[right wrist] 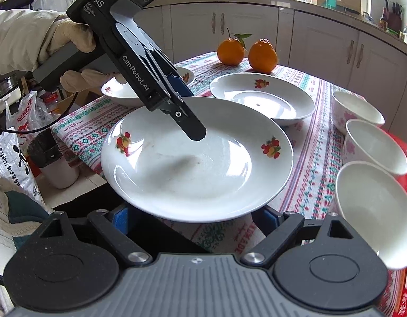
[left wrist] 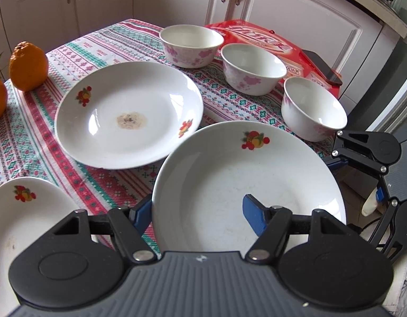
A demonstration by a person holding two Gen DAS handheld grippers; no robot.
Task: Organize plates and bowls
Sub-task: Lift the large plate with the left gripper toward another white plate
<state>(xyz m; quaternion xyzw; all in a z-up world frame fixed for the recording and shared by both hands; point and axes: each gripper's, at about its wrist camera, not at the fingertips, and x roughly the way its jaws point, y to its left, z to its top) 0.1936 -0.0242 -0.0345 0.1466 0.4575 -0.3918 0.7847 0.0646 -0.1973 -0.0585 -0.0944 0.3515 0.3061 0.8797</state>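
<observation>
White plate (left wrist: 245, 185) sits between the spread left tongs (left wrist: 200, 211), one pad inside the rim, one outside, overhanging the counter (right wrist: 309, 158) edge. Right tongs (right wrist: 195, 219) gape below it, empty. A shallow pinch could let it tip. Beyond lie two plates (left wrist: 129, 113), and three bowls (left wrist: 252, 68) crowd the right.

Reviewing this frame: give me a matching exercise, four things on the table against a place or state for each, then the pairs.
Things:
1. near plate
2. middle plate
3. phone
4. oranges

States:
A. lies on the red box
B. brownish stain at its centre
C. at the table's far corner in the right wrist view
D. rim between the left gripper's open fingers

Pairs: 1-D, 2-B, 3-A, 4-C
</observation>
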